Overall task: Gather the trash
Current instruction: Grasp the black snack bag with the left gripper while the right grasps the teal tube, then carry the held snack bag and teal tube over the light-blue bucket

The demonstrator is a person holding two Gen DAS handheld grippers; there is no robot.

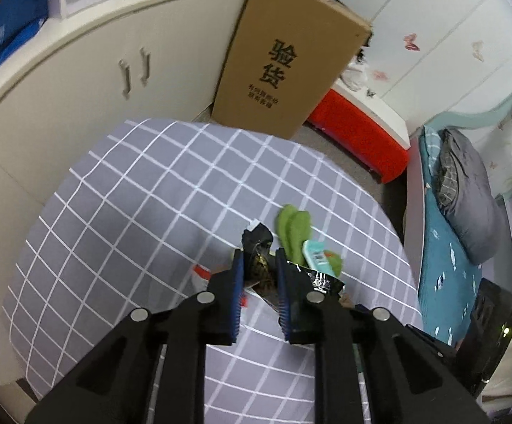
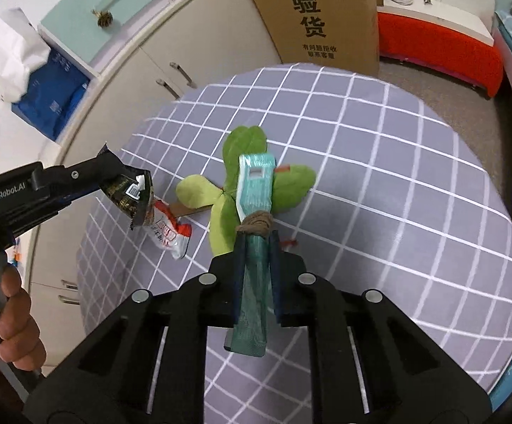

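The tall cardboard box (image 2: 312, 14) standing past the far edge of my counter carries big black characters, 验货, with two smaller lines beneath: 有问题拒收 and 联系客服. The side of my left hand-held gripper (image 2: 128, 190) reads "GenRobot.AI" in pale letters. The dark wrapper (image 2: 130, 194) it holds bears a barcode label and gold print too small for me to read.
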